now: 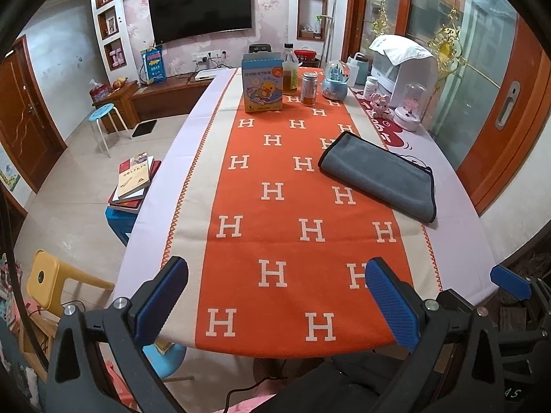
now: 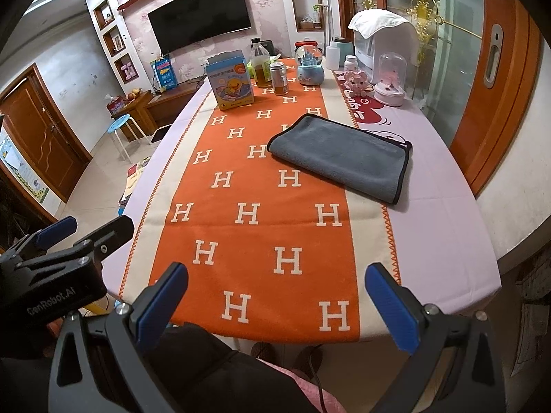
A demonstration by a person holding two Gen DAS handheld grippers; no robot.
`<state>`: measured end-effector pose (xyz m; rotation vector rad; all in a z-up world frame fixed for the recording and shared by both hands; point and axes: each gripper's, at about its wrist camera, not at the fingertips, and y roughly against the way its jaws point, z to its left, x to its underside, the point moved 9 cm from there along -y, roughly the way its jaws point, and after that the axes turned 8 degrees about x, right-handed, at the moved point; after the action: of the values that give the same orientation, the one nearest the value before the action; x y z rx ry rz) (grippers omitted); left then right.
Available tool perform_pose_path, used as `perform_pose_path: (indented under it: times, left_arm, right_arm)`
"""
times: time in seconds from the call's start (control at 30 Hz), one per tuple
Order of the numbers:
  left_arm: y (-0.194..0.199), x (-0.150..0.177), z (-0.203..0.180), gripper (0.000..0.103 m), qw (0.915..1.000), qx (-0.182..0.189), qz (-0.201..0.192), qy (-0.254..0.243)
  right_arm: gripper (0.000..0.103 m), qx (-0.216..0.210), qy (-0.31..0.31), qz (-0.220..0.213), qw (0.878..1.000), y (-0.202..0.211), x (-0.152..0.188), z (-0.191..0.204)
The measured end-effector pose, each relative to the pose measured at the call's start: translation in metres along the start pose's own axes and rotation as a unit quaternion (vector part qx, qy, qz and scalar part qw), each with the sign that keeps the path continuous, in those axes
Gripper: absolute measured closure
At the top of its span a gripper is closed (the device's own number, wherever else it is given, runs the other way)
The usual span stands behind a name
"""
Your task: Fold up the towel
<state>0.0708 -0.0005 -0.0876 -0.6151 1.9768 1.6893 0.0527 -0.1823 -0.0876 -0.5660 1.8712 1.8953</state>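
Right wrist view shows us the grey towel (image 2: pixel 339 156) lying flat on the table (image 2: pixel 444 241), half on the orange runner (image 2: pixel 261 206), already doubled over, well ahead of both grippers. We hold the right gripper (image 2: pixel 275 301) and left gripper (image 1: pixel 275 297) spread wide, gripping nothing. We judge the towel light, soft and limp, so it should sag when lifted; its 2 near corners along the dark-bound edge look best to pinch

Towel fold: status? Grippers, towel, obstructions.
Left gripper and right gripper open, empty, at near table edge. Grey towel lies folded, flat, right of the orange runner, untouched. Nothing between jaws and towel.
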Motion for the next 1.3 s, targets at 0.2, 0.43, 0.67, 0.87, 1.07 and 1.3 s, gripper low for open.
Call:
perform_pose_path:
  times: [0.2,0.43,0.67,0.87,1.07,1.3]
  left_arm:
    - [0.0026,0.0007,0.0010,0.001,1.0000,-0.003,-0.002,0.002]
    - [0.0036,0.0009,0.0034,0.001,1.0000,-0.008,-0.003,0.003]
    - [0.0027,0.0000,0.0055,0.001,0.9999,-0.015,0.000,0.005]
    - [0.0023,0.0000,0.0054,0.001,0.9999,-0.014,0.000,0.005]
    - [0.0021,-0.0003,0.0051,0.001,0.9999,-0.014,0.000,0.005]
    - [0.0018,-0.0006,0.0051,0.001,0.9999,-0.015,0.000,0.005]
  right_arm:
    - [0.000,-0.001,0.000,0.000,1.000,0.0002,0.0005,0.0013]
    - [0.000,-0.001,0.001,0.000,1.000,-0.0001,0.0009,0.0025]
    - [0.000,0.000,0.000,0.000,1.000,-0.0002,0.0009,0.0025]
    - [0.000,0.000,-0.001,0.000,1.000,-0.0007,0.0006,0.0025]
    - [0.000,-0.001,-0.001,0.001,1.000,-0.0012,0.0003,0.0022]
    - [0.000,-0.001,0.000,0.002,1.000,-0.0011,0.0007,0.0028]
